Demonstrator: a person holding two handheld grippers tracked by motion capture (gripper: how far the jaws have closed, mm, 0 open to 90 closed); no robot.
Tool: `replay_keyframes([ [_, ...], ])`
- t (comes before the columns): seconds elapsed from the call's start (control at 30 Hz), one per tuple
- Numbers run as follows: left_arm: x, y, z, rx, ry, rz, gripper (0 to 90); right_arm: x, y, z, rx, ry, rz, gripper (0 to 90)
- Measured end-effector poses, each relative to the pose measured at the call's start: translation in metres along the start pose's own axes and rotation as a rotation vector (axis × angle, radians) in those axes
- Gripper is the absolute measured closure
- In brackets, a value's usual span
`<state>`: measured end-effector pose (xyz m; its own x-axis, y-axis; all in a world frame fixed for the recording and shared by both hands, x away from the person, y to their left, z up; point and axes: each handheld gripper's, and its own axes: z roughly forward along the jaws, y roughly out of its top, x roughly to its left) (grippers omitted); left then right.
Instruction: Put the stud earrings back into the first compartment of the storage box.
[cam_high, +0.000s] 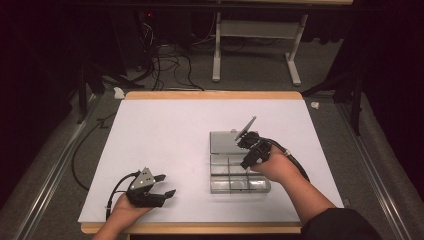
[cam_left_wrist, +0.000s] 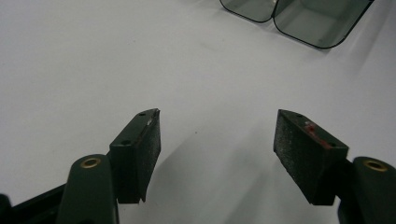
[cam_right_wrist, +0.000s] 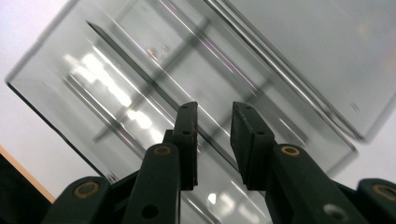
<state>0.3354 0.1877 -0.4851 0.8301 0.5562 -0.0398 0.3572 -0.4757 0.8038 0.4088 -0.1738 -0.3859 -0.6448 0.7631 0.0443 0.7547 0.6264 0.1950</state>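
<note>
Two tongs (cam_high: 161, 185) (cam_high: 248, 154) spread (nothing pinched), right above clear divided box (cam_high: 235, 172); no legible writing.

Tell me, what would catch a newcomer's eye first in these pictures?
Probably the clear plastic compartment box, lying open right of centre on the white table, its lid laid flat on the far side. The right gripper hangs just above it with its jaws a little apart and nothing between them. Near the front left edge, the left gripper rests in a hand, jaws spread wide over bare table.
</note>
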Motion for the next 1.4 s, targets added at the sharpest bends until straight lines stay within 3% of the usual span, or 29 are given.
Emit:
replay_keyframes([
  [0.07,0.000,0.000,0.000,0.002,0.000,0.000,32.5,-0.004,-0.006,-0.003,0.003,-0.001,0.026,71.9],
  [0.2,0.000,0.000,0.000,-0.002,0.001,0.002,32.4,-0.013,-0.016,-0.006,-0.006,-0.009,0.023,71.8],
  [0.43,0.000,0.000,0.000,-0.001,0.002,0.001,32.4,-0.029,-0.038,-0.018,-0.019,-0.029,0.071,71.9],
  [0.73,0.000,0.000,0.000,0.000,0.004,-0.002,32.4,-0.048,-0.056,-0.020,-0.033,-0.052,0.131,74.1],
  [0.77,0.000,0.000,0.000,-0.002,0.005,-0.002,32.4,-0.054,-0.059,-0.017,-0.027,-0.050,0.160,74.3],
  [0.87,0.000,0.000,0.000,-0.001,0.006,-0.001,32.4,-0.060,-0.062,-0.013,-0.015,-0.058,0.157,74.7],
  [1.03,0.000,0.000,0.000,0.000,0.004,-0.001,32.4,-0.076,-0.070,0.003,0.012,-0.060,0.205,75.7],
  [1.4,0.000,0.000,0.000,-0.002,0.003,0.001,32.4,-0.090,-0.073,0.026,0.040,-0.058,0.245,76.6],
])
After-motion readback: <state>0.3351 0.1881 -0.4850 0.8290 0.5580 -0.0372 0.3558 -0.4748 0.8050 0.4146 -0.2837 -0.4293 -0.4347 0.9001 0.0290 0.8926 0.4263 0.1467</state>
